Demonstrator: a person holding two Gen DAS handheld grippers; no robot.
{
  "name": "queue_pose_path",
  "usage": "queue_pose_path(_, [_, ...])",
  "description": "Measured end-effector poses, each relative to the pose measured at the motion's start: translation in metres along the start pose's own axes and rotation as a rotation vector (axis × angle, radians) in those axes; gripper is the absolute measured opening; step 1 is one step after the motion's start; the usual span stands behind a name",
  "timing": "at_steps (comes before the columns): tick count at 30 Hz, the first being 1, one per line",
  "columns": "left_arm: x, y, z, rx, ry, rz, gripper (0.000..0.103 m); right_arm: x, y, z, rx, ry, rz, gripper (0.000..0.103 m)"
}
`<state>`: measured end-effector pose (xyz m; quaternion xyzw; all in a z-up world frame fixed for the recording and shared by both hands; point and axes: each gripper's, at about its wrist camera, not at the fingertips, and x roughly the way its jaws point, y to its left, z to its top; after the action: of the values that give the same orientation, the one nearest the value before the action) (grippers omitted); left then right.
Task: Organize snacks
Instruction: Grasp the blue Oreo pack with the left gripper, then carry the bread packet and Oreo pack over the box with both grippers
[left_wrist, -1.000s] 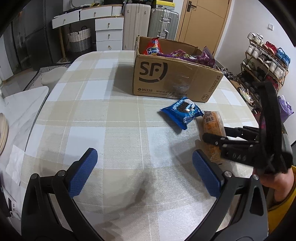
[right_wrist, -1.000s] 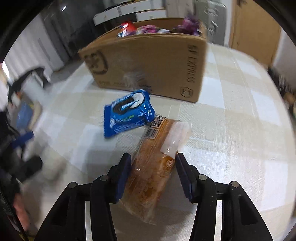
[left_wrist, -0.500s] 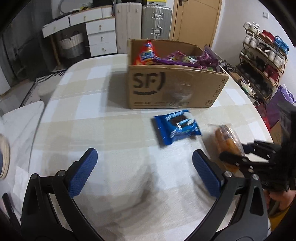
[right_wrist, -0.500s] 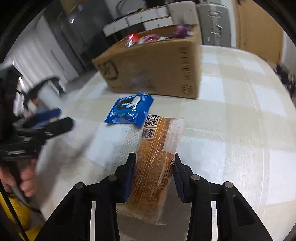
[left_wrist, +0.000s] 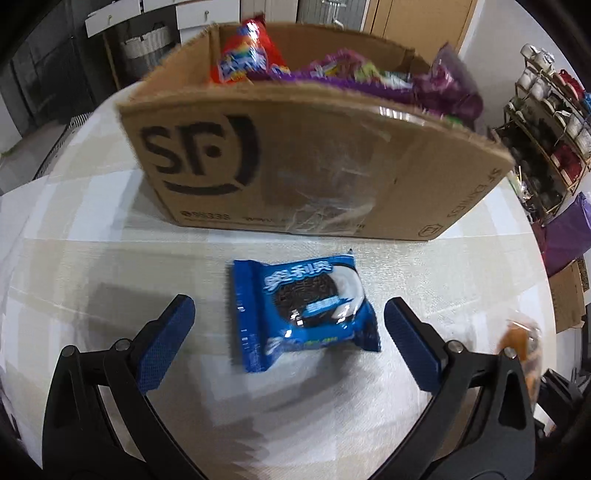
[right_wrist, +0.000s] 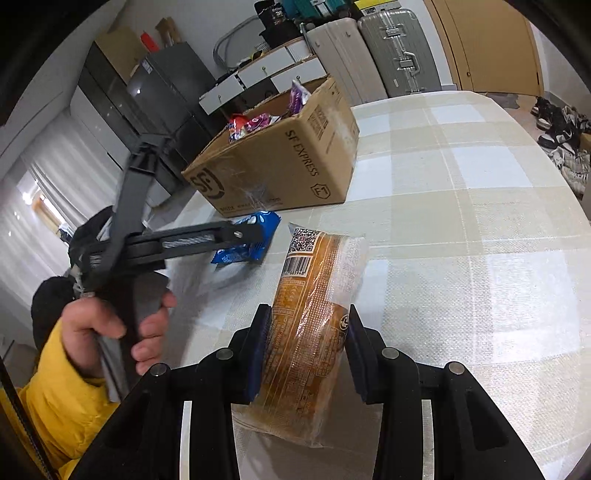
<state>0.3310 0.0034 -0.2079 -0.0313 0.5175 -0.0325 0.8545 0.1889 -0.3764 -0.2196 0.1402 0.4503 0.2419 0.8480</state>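
- Left wrist view, lower left to lower right: the left gripper is spread wide, its blue pads well apart and gripping nothing; the blue cookie packet lies flat on the checked tablecloth right between them, touching neither pad
- Up the frame: the cardboard box stands just behind the packet, SF logo facing us; a red snack bag sticks up at its upper left corner, purple packets heaped along its right side
- Far right edge: a shoe rack in the upper right; an orange wrapper shows blurred at the lower right, too smeared to say more
- Right wrist view, left side: a hand in a yellow sleeve grips the left gripper's handle; its dark fingers reach over the blue cookie packet at centre left
- Centre: the cardboard box sits in the upper middle on the tablecloth; suitcases stand behind it
- Bottom centre: the right gripper is pinching the orange bread packet, pads pressed against both its sides; the barcode end points towards the box
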Motion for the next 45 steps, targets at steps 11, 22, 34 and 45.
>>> queue_pose_path(11, [-0.003,-0.001,0.002,-0.003,-0.044,0.007,0.045,-0.001,-0.012,-0.009,0.048,-0.011,0.028,0.038])
queue_pose_path(22, [-0.063,0.018,-0.031,0.071,-0.124,0.017,0.043,-0.025,0.011,-0.006,0.032,-0.078,0.015,0.038])
queue_pose_path(34, [-0.196,0.044,-0.114,0.113,-0.310,0.006,0.043,-0.069,0.074,-0.002,-0.047,-0.166,0.080,0.038])
queue_pose_path(45, [-0.289,0.060,-0.138,0.136,-0.459,-0.040,0.043,-0.111,0.110,0.012,-0.092,-0.234,0.103,0.038])
